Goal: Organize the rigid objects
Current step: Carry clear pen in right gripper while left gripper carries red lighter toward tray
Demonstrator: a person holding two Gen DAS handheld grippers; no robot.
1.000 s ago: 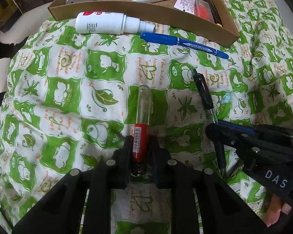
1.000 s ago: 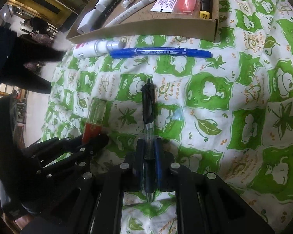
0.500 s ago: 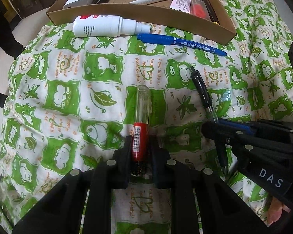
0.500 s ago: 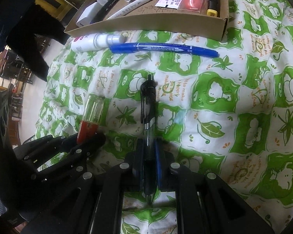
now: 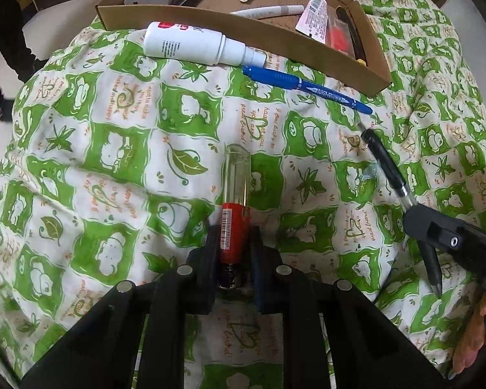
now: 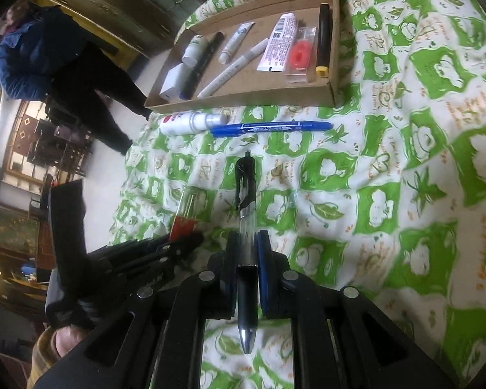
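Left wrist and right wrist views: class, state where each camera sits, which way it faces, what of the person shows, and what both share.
Left wrist: on the left hand-held gripper, facing along its fingers at a red-capped tube; the person's right hand shows.
Right wrist: on the right hand-held gripper, facing along its fingers at a black pen; the left hand shows.
Shared: cardboard tray, blue marker, white bottle, green cloth.

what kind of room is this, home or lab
Probably a home: a green leaf-print cloth covers the surface, dark wooden furniture stands behind, and a cardboard tray holds pens and tubes.
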